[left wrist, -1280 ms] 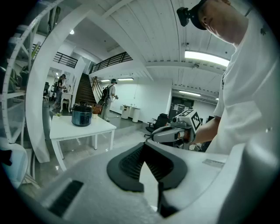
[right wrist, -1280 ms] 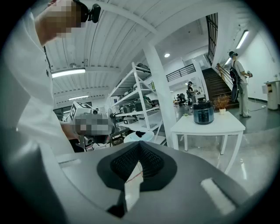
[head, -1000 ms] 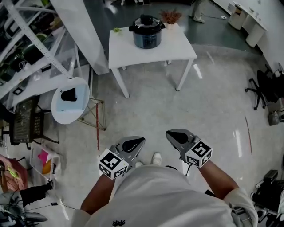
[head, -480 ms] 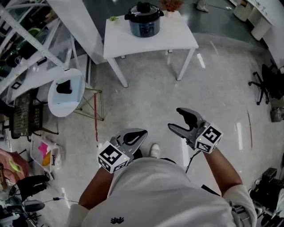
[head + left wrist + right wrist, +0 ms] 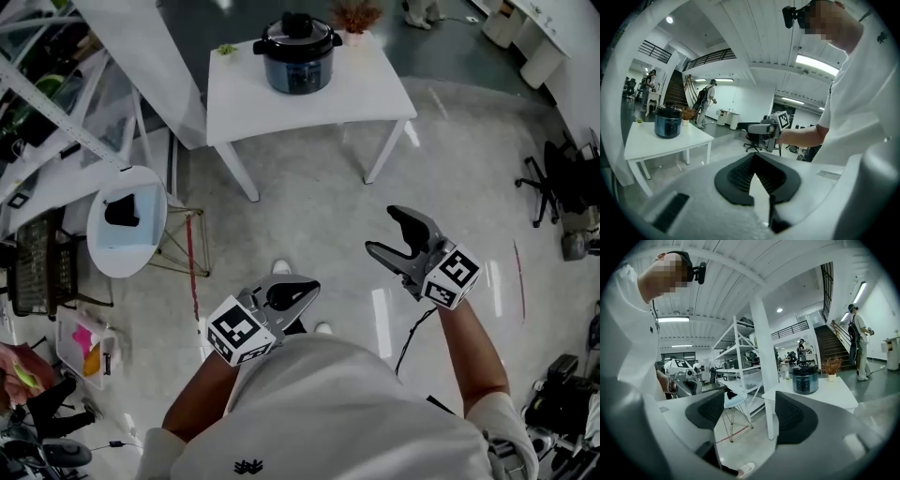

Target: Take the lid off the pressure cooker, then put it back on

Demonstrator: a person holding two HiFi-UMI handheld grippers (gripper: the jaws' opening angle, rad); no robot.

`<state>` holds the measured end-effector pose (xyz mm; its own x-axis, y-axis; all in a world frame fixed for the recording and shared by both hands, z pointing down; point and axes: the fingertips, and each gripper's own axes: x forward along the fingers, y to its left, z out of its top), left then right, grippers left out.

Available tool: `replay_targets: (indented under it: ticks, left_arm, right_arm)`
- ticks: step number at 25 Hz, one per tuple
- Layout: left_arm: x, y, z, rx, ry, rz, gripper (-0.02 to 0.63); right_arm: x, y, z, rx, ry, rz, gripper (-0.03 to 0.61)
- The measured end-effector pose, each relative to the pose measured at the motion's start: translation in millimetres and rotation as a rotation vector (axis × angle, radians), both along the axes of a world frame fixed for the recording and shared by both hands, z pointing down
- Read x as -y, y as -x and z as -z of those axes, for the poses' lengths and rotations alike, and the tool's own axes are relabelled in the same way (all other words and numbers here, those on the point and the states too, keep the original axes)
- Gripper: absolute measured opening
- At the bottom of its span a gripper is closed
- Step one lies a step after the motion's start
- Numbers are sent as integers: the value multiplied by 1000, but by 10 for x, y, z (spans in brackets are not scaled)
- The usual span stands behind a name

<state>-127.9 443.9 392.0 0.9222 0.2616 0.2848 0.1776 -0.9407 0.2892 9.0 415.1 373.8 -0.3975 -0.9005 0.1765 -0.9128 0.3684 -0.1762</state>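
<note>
- The left gripper point(image 5: 306, 289), a grey two-jaw tool with a marker cube, sits at 7 o'clock in the head view. It is clenched, its ribbed black pads meeting at the tips with nothing between them.
- The round, dark blue-black metal pressure cooker point(image 5: 298, 64) stands at 12 o'clock on the white rectangular tabletop point(image 5: 375, 89), well apart from both grippers. Its domed black lid point(image 5: 298, 37) is seated on the pot.
- The lid looks rigid and glossy, so it is probably fairly heavy and slippery on its dome. It likely has to be twisted free before it lifts.
- The best hold seems to be the raised black knob point(image 5: 297, 21) at the lid's centre, which is narrow enough for the pads to close on.
- The pot may turn with the lid, so bracing a black side handle point(image 5: 337, 40) at 3 o'clock on the pot looks wise.
- A small potted plant point(image 5: 354, 19) with reddish leaves stands near the pot at its 2 o'clock and could be knocked over.
- The right gripper point(image 5: 382, 232), at 4 o'clock, is released. Its jaws are opening wide, with only floor between the pads.
</note>
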Motion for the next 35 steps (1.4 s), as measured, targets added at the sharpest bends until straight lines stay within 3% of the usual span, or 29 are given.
replay_targets:
  ticks: [8, 16, 26, 35]
  left_arm:
    - [1077, -423, 189, -22, -21, -168, 6]
    - [2050, -661, 256, -50, -19, -234, 6]
    - [2814, -1015, 266, -71, 28, -184, 6]
    - [3624, -1775, 338, -79, 11, -39, 6]
  right_arm:
    - [1116, -417, 163, -46, 14, -40, 328]
    - [2247, -708, 348, -86, -5, -93, 310]
    - [3263, -1213, 390, -136, -5, -28, 305]
    - [4383, -2027, 472, -175, -38, 123, 305]
